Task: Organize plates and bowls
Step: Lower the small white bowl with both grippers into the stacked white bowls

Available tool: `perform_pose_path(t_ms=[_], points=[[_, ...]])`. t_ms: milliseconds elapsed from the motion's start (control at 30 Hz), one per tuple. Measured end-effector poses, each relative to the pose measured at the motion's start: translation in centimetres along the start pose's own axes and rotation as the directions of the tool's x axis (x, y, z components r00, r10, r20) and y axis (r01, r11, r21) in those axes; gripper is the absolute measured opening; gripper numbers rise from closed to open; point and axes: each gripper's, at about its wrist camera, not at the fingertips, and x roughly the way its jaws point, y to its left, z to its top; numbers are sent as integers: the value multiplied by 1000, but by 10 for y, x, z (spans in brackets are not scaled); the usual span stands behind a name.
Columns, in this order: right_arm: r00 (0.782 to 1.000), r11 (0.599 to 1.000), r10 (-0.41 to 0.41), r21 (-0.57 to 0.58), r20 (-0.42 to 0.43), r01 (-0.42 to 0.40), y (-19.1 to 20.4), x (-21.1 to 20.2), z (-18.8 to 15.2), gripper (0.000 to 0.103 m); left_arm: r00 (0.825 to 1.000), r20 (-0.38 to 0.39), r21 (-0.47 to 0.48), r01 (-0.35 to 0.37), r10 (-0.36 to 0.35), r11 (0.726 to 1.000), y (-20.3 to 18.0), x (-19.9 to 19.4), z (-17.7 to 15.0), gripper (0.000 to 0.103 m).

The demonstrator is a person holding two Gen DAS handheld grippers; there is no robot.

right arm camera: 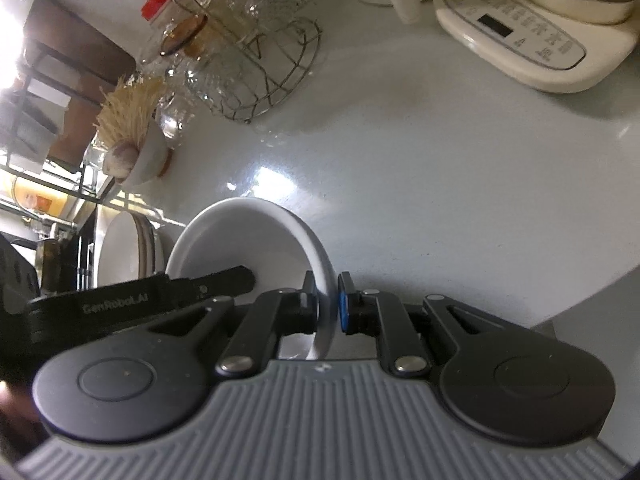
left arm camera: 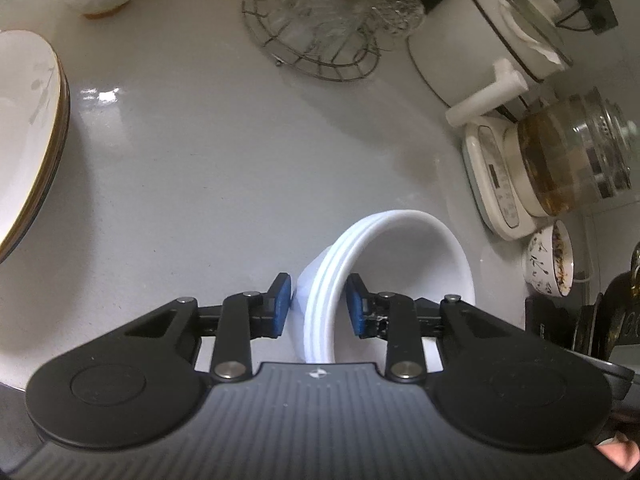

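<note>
three stacked white bowls (left arm camera: 400, 264), two plates (left arm camera: 24, 128)

Left gripper (left arm camera: 318, 306): pitched steeply downward. Two black linkage fingers with blue pads (left arm camera: 282, 296). Jaws part-closed, one pad on each side of the rims of a stack of white bowls (left arm camera: 400, 248), which stands tilted between them; the left pad lies just off the outer wall, the right pad sits against the inside. A bare fingertip (left arm camera: 618, 454) of the person shows at the near right corner.

Right gripper (right arm camera: 328, 300): also angled downward. Jaws drawn nearly together, clamped on the rim of a single white bowl (right arm camera: 248, 236), one pad inside, one outside. The other gripper's black body enters from the left.
</note>
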Motion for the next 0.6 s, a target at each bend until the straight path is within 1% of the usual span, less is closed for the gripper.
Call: perform_pose_path(t_ms=[133,233,333,467,600], points=[[999,1000,-8,1,38,8,6,-9,-2,14,1000,-6,2,4,-4,1000,-3,-8,-3,35],[999,1000,-14,-15,53,15,14,-15,-3,15,999,-22,-15,27,-27,1000,1,-13,0,35],[998,1000,-8,-17,59,9,22,-17,-5,15,1000,-19,21,18,-17,1000,2,-24,2,35],[997,1000,5,3,81,-5,38,-12,-6,15,1000,-5,69,-15,15,998,8,-35,7,37],[994,1000,22,-2,107,-22,55,-10,-6,15,1000,3,92,-14,14,996,19,-48,16,38]])
